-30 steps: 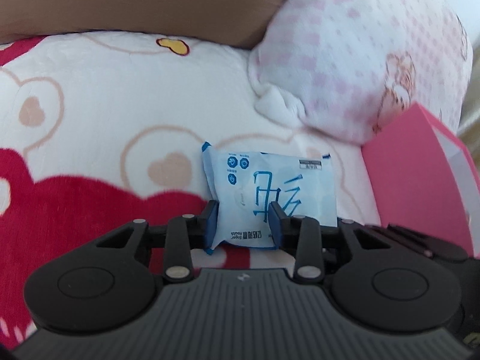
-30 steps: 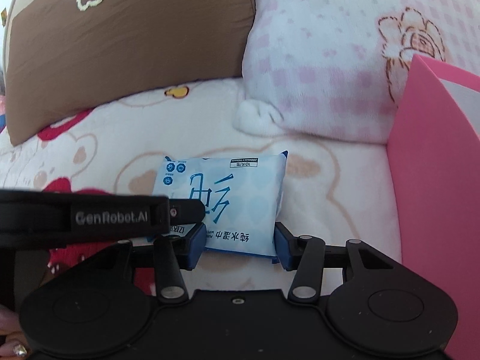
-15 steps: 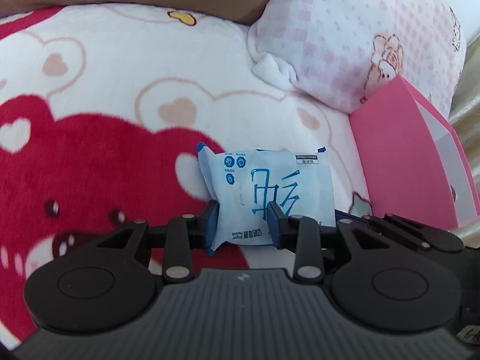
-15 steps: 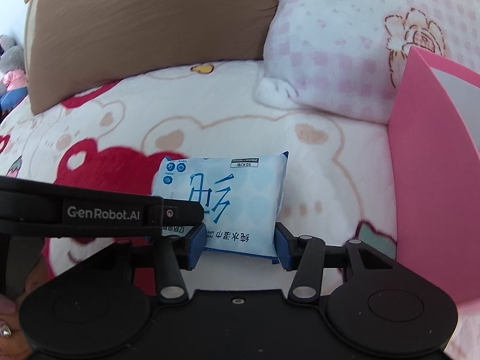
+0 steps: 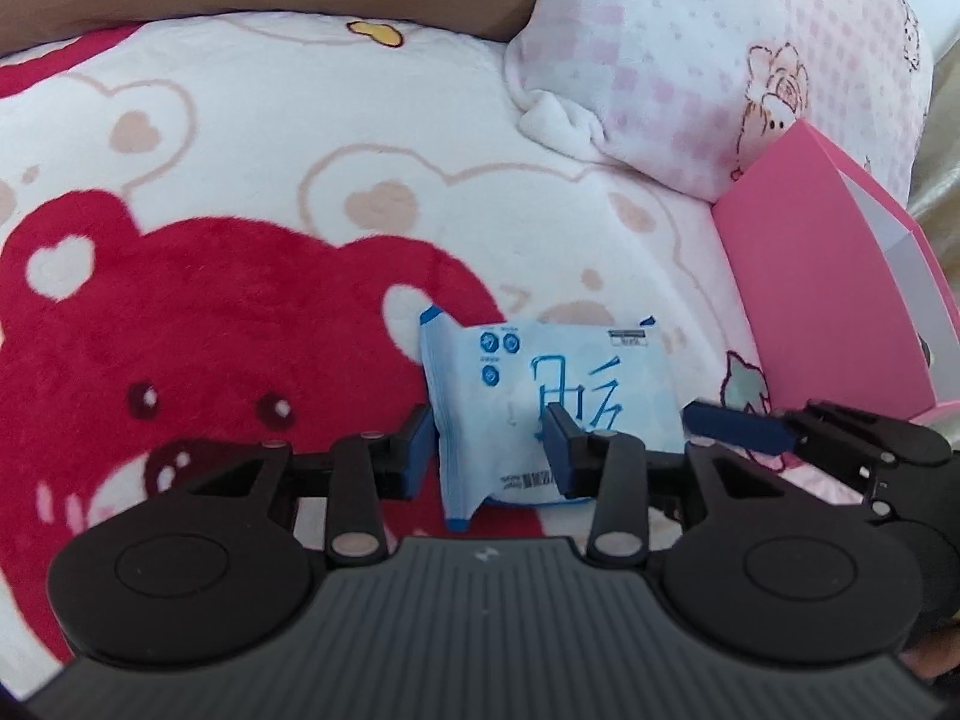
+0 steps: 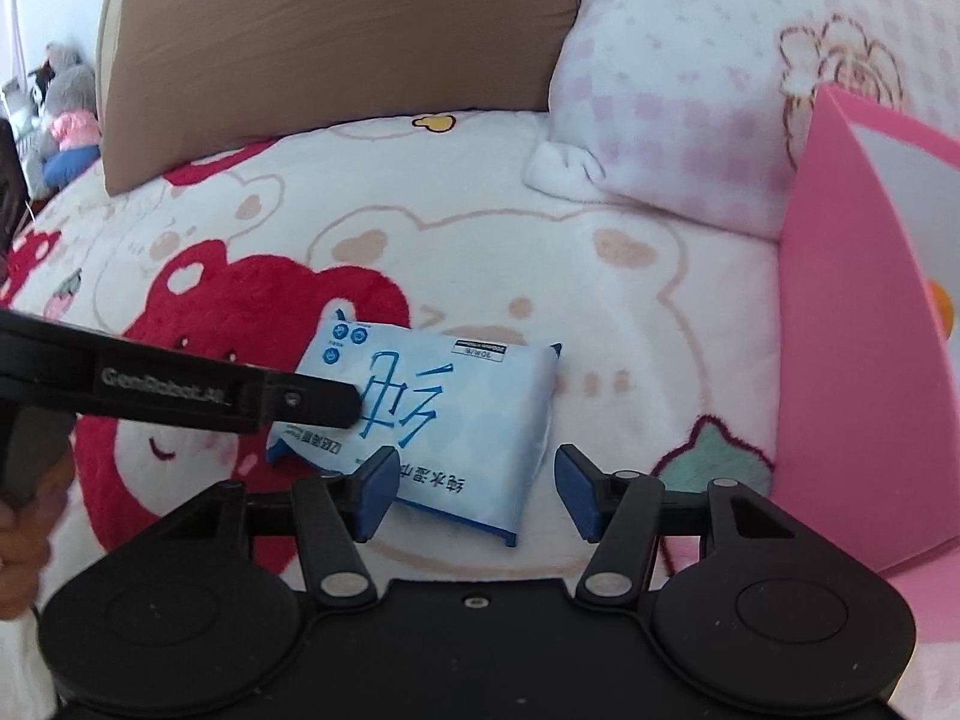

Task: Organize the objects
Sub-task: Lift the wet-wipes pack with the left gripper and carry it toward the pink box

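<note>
- Wet-wipe pack, pale blue with dark blue characters, lies on the bear-print blanket, just ahead of both grippers.
- Left gripper: jaws have just been opening. Left pad stands beside the pack's left edge with a sliver of gap; right pad sits over the pack's face. Pack's left end is between them, not visibly pinched — reads as let go.
- Right gripper: jaws have just been closing a little. Left pad lies over the pack's near edge; right pad is clear of the pack's right corner, blanket showing between. Not clamped.
- In the right wrist view the left gripper's black finger crosses from the left and covers the pack's left part.
- In the left wrist view the right gripper's blue pad shows just right of the pack.
- Pink box stands upright, right of the right gripper, apart from the pack.
- Pink-checked pillow ahead and to the right; brown pillow ahead and to the left.
- Plush toys far left, beyond the blanket.
</note>
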### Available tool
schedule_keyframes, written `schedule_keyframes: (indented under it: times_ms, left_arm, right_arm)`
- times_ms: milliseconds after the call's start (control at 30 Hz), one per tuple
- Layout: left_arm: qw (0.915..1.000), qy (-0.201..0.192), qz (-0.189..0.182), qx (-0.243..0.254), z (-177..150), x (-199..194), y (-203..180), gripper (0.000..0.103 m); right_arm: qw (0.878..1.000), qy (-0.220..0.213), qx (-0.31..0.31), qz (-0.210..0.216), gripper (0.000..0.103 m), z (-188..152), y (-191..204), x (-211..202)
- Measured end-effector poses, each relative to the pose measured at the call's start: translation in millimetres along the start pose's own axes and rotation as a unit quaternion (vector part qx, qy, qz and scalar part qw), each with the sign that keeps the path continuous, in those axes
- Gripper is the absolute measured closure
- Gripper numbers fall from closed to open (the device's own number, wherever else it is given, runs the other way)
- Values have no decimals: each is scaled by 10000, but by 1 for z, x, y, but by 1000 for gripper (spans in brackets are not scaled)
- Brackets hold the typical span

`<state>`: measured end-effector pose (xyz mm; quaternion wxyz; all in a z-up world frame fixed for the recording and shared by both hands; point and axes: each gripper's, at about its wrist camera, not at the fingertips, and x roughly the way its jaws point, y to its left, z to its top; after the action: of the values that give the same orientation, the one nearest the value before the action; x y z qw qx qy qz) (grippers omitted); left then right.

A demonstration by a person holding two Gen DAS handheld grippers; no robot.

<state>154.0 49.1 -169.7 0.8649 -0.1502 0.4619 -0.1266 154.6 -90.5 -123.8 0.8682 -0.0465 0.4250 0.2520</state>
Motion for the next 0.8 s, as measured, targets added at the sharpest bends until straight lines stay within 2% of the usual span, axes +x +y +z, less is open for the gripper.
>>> schedule_keyframes:
  times_ms: [100, 333, 633, 800]
  left_arm:
    - [9999, -43, -75, -92, -1, 3, -3, 66]
    - [9995, 37, -115, -288, -5, -7, -12, 68]
    - [9965, 784, 5, -302, -28, -32, -25, 68]
    - [9963, 838, 34, -172, -39, -54, -38, 68]
  right_arm:
    - [10000, -33, -22, 31, 56, 0, 3, 2]
    - [10000, 5, -7, -63, 57, -5, 8, -4]
    - [9995, 296, -96, 72, 56, -16, 18, -37]
    - [9986, 497, 26, 170, 56, -25, 22, -59]
